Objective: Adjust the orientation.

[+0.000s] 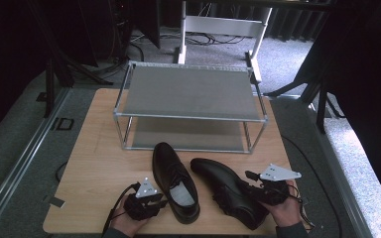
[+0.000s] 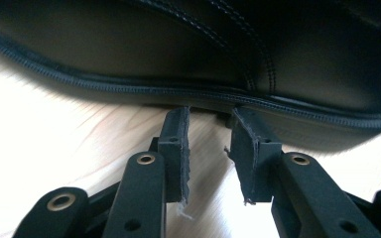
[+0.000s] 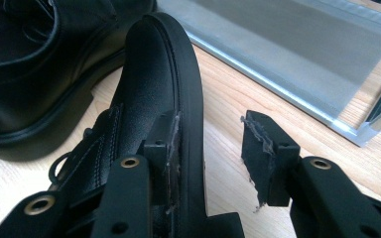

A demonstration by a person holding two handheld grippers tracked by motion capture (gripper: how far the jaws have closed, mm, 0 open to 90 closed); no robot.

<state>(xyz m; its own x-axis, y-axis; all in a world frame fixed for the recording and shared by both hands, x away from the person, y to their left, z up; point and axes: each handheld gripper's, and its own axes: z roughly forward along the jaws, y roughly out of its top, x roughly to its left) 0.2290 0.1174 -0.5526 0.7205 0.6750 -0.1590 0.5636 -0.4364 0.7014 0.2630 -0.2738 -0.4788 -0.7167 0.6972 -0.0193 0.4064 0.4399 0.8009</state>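
lab/studio | black curtains (image 1: 357,59) | floor cables (image 1: 213,38) | grey carpet (image 1: 10,148)

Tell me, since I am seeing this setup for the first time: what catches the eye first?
Two black dress shoes near the table's front edge: the upright shoe left of centre and the tipped shoe lying on its side to its right. Each has a hand-held gripper at it, the left gripper open at the upright shoe's side, the right gripper open around the tipped shoe's sole edge. Behind them stands a two-tier metal shoe rack, its shelves bare.
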